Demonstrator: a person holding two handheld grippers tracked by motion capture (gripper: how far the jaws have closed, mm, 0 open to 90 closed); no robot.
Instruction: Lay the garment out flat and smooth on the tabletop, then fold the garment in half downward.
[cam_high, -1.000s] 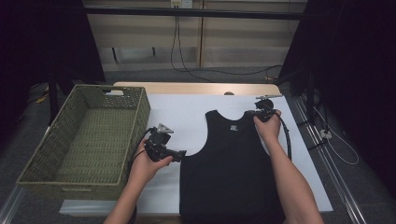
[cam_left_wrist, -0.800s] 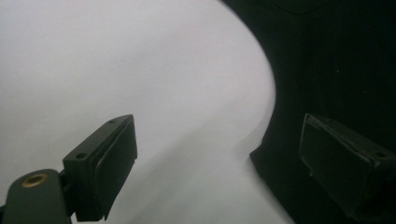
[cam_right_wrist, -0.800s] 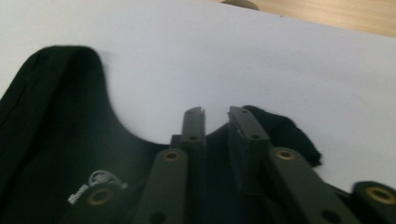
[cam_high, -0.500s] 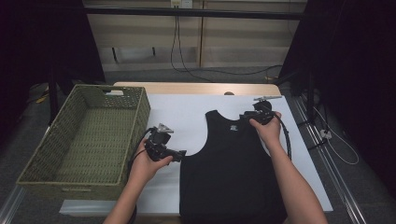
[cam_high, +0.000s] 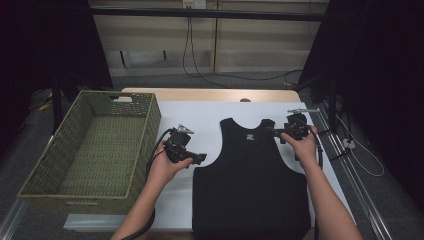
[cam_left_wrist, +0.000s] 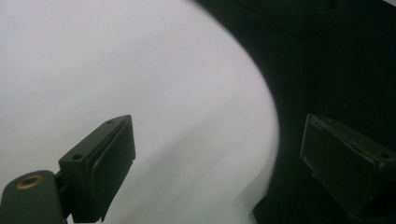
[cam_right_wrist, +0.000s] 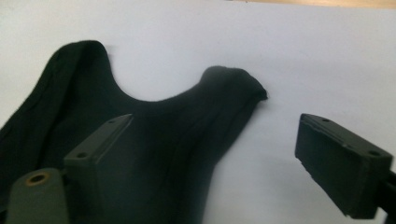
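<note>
On the white sheet (cam_high: 210, 120) lies a black tank top (cam_high: 250, 185), flat beside the basket (cam_high: 150, 115). Right gripper (cam_high: 275, 131), jaws just opened off the strap, stands spread; left gripper (cam_high: 201, 159) spread at the armhole. Laying out looks finished; folding likely calls for fresh grips.

Tank top (cam_high: 250, 190) hem cut off by high view's bottom edge; neck label (cam_high: 248, 135) too small to read; left gripper view motion-blurred.
</note>
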